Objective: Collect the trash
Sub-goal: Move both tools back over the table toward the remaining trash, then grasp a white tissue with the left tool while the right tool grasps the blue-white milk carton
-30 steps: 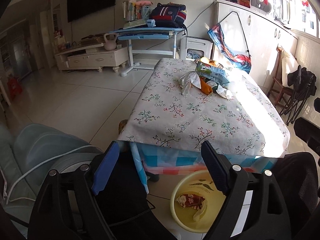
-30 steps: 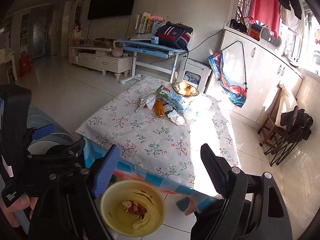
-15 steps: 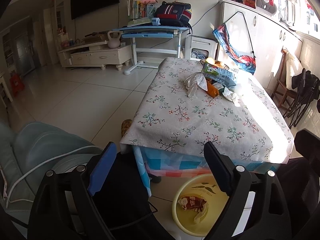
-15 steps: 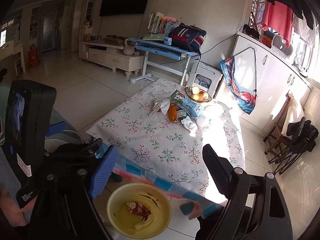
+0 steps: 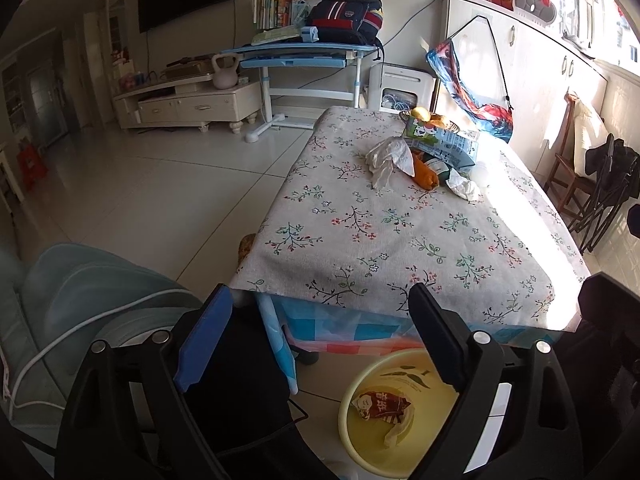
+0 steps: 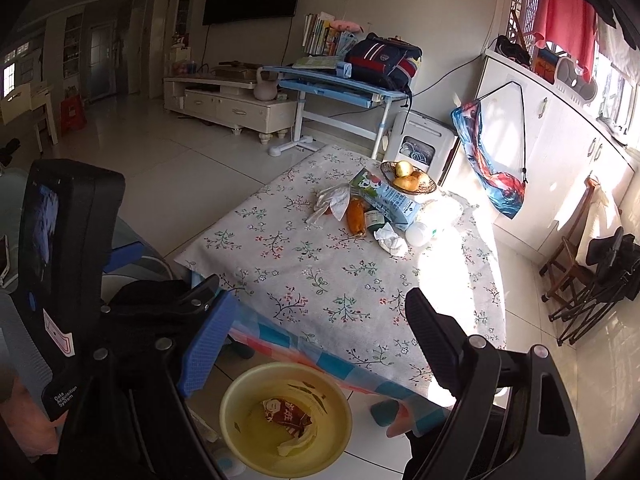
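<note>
A yellow basin (image 5: 347, 404) (image 6: 236, 390) stands on the floor by the table's near edge, holding a red wrapper (image 5: 380, 404) (image 6: 286, 416) and a scrap of white plastic. On the flowered tablecloth (image 5: 360, 248) (image 6: 320, 276), far side, lie a white plastic bag (image 5: 390, 156) (image 6: 332, 200), an orange packet (image 5: 426, 174) (image 6: 356, 218), a milk carton (image 5: 440, 144) (image 6: 386, 198) and a crumpled tissue (image 5: 462, 186) (image 6: 390, 240). My left gripper (image 5: 320, 300) and right gripper (image 6: 320, 304) hover open and empty above the basin, short of the table.
A fruit basket (image 6: 408, 180) and a white bottle (image 6: 420, 234) sit by the trash. A grey-green seat (image 5: 80, 288) is at the left. Folding chairs (image 5: 608, 188) stand at the right. The left gripper's black body (image 6: 68, 240) fills the right wrist view's left side.
Both grippers' jaws have spread slightly wider. The right wrist view has swung a little, so more of the left gripper's body shows at its left. The trash has not moved.
</note>
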`<move>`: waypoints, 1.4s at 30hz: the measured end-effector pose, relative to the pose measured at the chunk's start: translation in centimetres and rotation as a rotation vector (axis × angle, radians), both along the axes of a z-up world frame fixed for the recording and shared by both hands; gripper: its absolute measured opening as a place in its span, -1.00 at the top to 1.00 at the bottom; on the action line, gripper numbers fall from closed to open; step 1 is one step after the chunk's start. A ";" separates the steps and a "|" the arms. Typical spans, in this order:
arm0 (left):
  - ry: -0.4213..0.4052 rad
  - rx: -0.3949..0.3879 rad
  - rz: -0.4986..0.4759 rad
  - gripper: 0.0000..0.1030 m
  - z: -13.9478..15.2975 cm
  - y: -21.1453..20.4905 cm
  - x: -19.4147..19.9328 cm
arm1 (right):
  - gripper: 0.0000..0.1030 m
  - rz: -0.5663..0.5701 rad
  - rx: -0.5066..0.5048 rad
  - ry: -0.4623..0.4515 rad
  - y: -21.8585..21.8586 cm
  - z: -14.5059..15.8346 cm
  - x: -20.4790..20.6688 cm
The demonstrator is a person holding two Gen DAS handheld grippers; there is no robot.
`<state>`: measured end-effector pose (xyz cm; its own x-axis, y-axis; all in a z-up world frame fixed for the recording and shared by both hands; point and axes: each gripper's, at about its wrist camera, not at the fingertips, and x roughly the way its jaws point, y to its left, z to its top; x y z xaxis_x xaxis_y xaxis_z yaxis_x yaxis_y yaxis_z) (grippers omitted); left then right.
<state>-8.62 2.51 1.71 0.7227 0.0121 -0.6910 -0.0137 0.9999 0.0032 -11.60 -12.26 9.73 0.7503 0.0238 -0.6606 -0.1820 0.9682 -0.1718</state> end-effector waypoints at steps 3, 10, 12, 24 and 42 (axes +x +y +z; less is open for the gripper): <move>0.003 0.004 -0.001 -0.68 -0.2 -0.2 0.4 | -0.62 0.002 0.012 0.014 -0.3 -0.3 0.4; 0.007 0.010 0.001 -0.68 -0.1 -0.9 2.5 | -0.72 0.013 0.055 0.041 -2.2 -2.3 1.8; 0.004 0.010 0.003 -0.68 0.0 -1.2 3.4 | -0.72 0.000 0.072 0.050 -3.2 -2.8 2.5; 0.031 0.008 -0.017 -0.68 -1.2 -3.7 11.8 | -0.72 -0.058 0.137 0.051 -8.5 -5.2 7.1; 0.014 0.059 -0.050 -0.68 -3.5 -8.8 23.3 | -0.72 0.003 0.102 -0.008 -9.5 -7.0 13.5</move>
